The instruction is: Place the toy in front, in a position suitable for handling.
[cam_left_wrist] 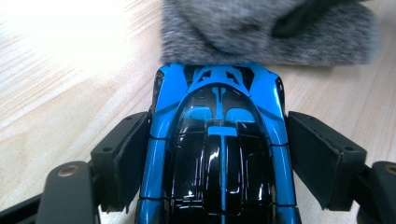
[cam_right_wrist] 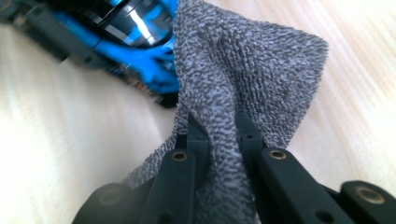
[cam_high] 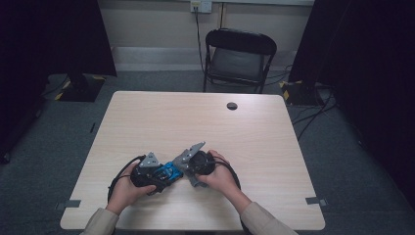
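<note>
Your left tool (cam_high: 164,180) is clamped across the body of a blue and black toy car (cam_left_wrist: 219,154), one pad pressed against each flank, as the left gripper view shows along the black jaws. The car sits on the pale wood counter (cam_high: 205,122) with the end away from you pointing to twelve o'clock in that view, right up against a grey terry cloth (cam_left_wrist: 266,30) that touches its top edge.

Your right tool (cam_right_wrist: 218,128) is clenched on that same cloth (cam_right_wrist: 243,70), a fold of the fabric pinched tight between the two pads (the weave bunches up between them). In the right gripper view the cloth rises from the jaws toward twelve o'clock, and the car (cam_right_wrist: 140,51) lies at about ten o'clock, with the cloth's left edge against its blue bodywork.

From the high view, both hands meet near the six o'clock edge of the counter, a little left of centre. The car (cam_high: 166,171) lies between the two tools, with your left hand (cam_high: 128,188) at about eight o'clock of it and your right hand (cam_high: 220,176) at about three o'clock. The right tool (cam_high: 188,167) points toward the car from the right, just beside it. A folding chair (cam_high: 239,58) stands beyond the counter's twelve o'clock edge.
</note>
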Available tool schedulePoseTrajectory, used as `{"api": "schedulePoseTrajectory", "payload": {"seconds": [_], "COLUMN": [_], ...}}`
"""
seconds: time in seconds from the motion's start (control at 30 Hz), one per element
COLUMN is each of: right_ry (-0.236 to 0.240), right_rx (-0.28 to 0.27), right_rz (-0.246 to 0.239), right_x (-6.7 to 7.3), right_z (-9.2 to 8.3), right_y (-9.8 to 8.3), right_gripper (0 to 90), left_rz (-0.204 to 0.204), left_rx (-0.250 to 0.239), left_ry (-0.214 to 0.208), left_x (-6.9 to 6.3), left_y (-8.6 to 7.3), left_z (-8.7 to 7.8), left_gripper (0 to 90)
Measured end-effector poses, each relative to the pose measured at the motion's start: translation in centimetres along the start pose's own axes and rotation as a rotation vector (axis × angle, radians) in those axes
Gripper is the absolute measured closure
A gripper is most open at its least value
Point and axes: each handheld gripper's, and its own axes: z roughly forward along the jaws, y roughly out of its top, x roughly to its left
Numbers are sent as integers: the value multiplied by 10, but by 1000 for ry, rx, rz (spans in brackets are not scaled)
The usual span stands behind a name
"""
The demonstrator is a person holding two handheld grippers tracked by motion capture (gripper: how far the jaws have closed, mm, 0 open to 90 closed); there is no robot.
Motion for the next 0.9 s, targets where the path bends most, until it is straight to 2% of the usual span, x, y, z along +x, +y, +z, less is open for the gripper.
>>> {"api": "schedulePoseTrajectory", "payload": {"seconds": [0.3, 0.37, 0.47, 0.5, 0.53, 0.6, 0.67, 0.7, 0.8, 0.87, 0.9], "right_ry": [46, 28, -5, -30, -30, -44, -39, -30, -28, -5, 0], "right_rx": [3, 7, -27, -52, -52, -76, -93, -102, -101, -109, -102], "right_rz": [-25, -23, 3, 38, 38, 66, 95, 126, 145, 167, 161], "right_x": [16, 17, 9, 0, 0, -10, -19, -25, -29, -30, -30], "right_z": [-11, -14, -20, -23, -23, -23, -20, -15, -8, 0, 3], "right_y": [-10, -11, -11, -10, -10, -8, -4, 0, 3, 4, 4], "right_gripper": [809, 808, 808, 809, 809, 808, 808, 808, 808, 808, 808], "left_rz": [3, 2, 0, 1, 1, 6, 5, 5, 7, 4, 5], "left_rx": [-2, -2, -3, -3, -4, -4, -6, -6, -9, -10, -10], "left_ry": [3, 3, 5, 5, 4, 6, 5, 5, 4, 3, 3], "left_x": [0, 0, -1, -1, -1, -1, -1, -1, -1, -1, -1], "left_y": [0, 0, 0, 0, 0, 0, 0, 0, -1, -1, -1], "left_z": [0, 0, 0, 0, 0, 0, 0, 0, 0, 0, 0], "left_gripper": [232, 232, 232, 232, 232, 232, 232, 232, 232, 232, 232]}}
